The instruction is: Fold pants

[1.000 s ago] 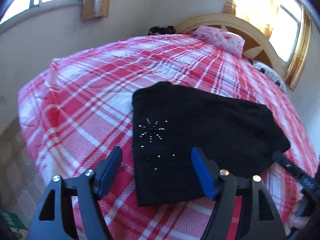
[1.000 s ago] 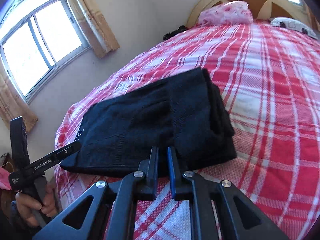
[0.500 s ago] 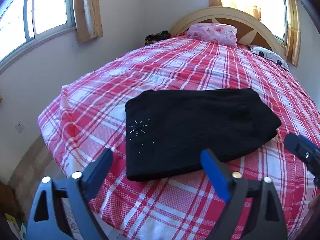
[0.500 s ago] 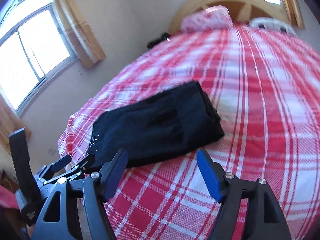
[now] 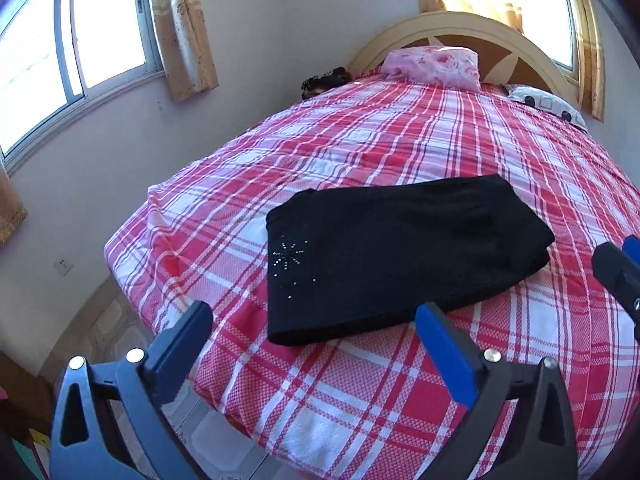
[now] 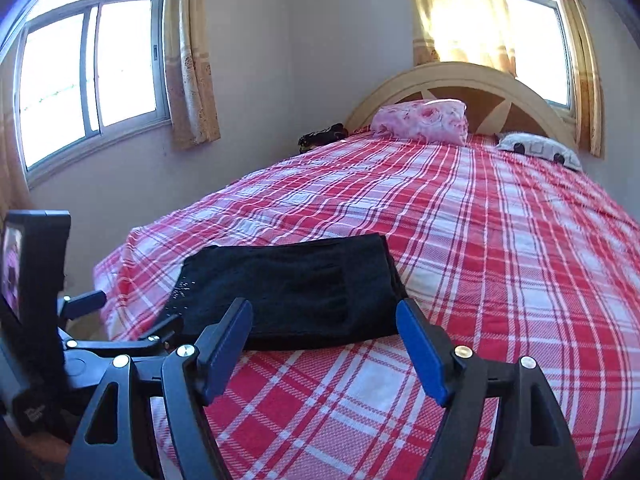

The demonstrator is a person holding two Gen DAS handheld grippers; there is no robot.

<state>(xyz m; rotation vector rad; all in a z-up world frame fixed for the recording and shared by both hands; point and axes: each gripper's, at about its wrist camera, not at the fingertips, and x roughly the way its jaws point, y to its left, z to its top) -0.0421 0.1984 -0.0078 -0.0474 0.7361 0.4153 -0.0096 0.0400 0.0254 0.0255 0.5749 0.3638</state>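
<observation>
The pants (image 5: 400, 252) are lying as a thick black rectangle near the foot edge of the bed (image 5: 400, 392), closer to its window-side corner than to the headboard (image 6: 472, 80). Both tools are hanging clear of the cloth: the left gripper (image 5: 316, 344) is spreading its blue fingers (image 5: 444, 356) wide with nothing between them, and the right gripper (image 6: 324, 340) is standing just as wide and just as empty.

From where I'm looking, the fold seems about finished, so the danger now is in undoing it. The bundle is sitting quite near the foot edge, and a careless nudge from either tool could be pushing it toward the drop. The stacked layers at the right-hand end look loose; a fingertip catching the top layer could be peeling it back. The plaid sheet is soft too, so dragging the bundle may be wrinkling both.

The long axis is running across the bed, roughly parallel to the foot edge. The end with the rhinestone starburst (image 5: 290, 256) is pointing toward the window-side edge; the layered end (image 6: 390, 276) is pointing toward the far side. A pink pillow (image 5: 434, 66) is resting by the headboard, well apart.
</observation>
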